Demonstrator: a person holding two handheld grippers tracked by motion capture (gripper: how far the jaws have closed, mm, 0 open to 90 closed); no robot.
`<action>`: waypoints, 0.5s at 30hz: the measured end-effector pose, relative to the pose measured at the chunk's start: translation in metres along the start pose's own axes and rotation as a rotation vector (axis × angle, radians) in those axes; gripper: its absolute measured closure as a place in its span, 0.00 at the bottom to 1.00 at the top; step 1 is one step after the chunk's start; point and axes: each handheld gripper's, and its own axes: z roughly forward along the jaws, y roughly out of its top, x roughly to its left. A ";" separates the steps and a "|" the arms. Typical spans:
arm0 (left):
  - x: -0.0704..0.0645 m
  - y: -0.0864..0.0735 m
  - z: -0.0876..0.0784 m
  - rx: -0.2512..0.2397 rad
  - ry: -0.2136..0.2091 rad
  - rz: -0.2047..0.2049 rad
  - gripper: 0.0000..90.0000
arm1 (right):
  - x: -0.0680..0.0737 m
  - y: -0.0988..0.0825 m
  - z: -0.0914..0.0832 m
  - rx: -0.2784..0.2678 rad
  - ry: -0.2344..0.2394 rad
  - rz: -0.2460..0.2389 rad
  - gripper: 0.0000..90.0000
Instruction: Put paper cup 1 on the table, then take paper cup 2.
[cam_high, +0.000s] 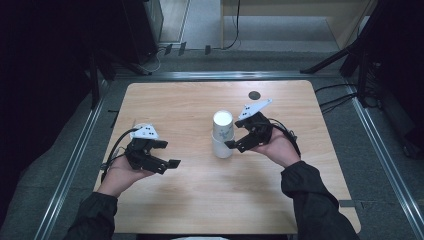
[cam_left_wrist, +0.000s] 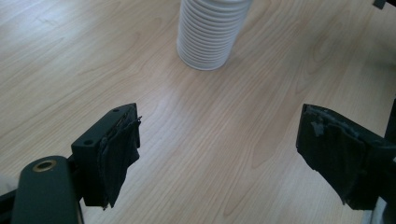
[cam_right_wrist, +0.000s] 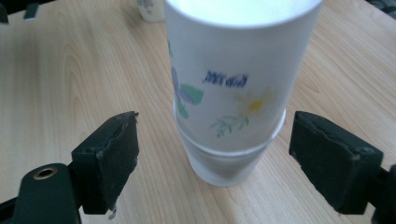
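Stack of white paper cups (cam_high: 222, 134), nested upside down and standing upright near the centre of the table (cam_high: 200, 200), slightly toward its far edge; the top cup (floral print, blue lettering) sits raised above the rest.

On the side of the paper cup (cam_right_wrist: 233, 88) there is a short blue print next to the painted flowers, but it is too blurred to read, and no other text or number is legible on anything.
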 end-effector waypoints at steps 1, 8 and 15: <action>-0.001 0.000 0.001 0.002 -0.003 0.002 0.15 | -0.001 0.002 0.000 0.002 0.007 0.001 0.18; -0.006 0.000 0.008 0.001 -0.022 0.016 0.15 | -0.005 0.019 0.004 0.039 0.022 -0.012 0.18; -0.006 0.000 0.013 0.007 -0.047 0.022 0.15 | -0.009 0.037 0.007 0.077 0.030 -0.033 0.22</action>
